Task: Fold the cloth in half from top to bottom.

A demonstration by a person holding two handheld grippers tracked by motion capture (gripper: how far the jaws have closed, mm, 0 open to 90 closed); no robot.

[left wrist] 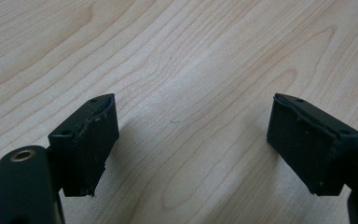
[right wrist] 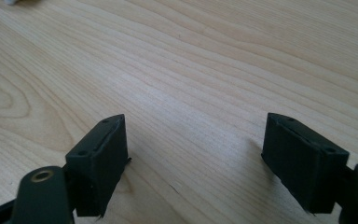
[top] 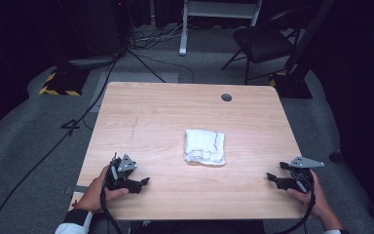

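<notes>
Both hand-held black two-jaw grippers, left gripper and right gripper, rest low at the near edge with jaws spread wide and nothing between them. Between them, farther in, lies the folded white cloth, apart from each. It looks soft, light and floppy; pinching a corner or folded edge seems best. Smooth pale wooden table, grey carpet, dark room.

We see a folded white cloth lying mid-table, well apart from our left gripper and right gripper, both resting near the front edge.
</notes>
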